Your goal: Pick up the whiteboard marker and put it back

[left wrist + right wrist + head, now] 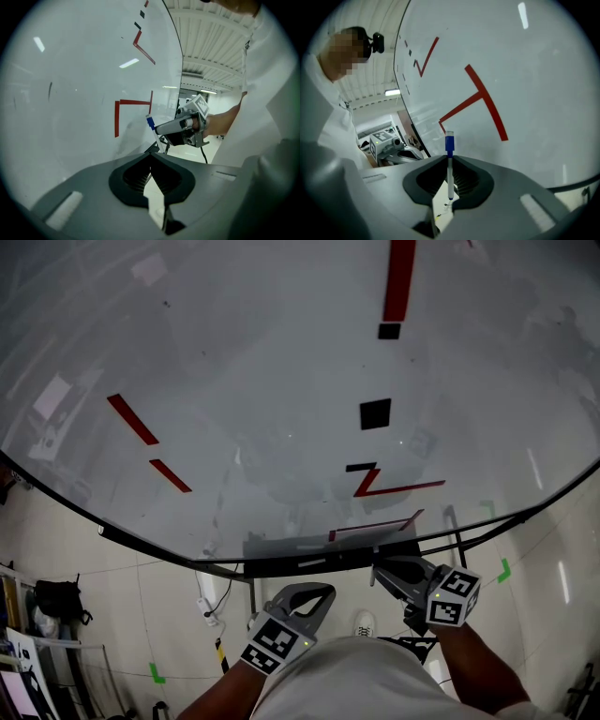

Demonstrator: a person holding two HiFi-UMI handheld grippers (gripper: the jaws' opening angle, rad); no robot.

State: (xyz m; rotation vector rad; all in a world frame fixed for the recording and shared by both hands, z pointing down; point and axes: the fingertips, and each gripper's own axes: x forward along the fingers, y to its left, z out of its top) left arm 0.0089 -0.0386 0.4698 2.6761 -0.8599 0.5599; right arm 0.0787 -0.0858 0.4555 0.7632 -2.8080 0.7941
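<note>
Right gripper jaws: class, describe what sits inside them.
A marker is clamped between the right gripper's jaws, its blue cap sticking out past their tips. Its sides are hidden where the jaws pinch it.

Whiteboard marker (449, 143): white barrel, blue cap up, upright, pinched between right tongs (450, 160).

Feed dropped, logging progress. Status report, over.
Right gripper shut on whiteboard marker, blue cap up. Left gripper shut, empty. Whiteboard just ahead, nothing between.
</note>
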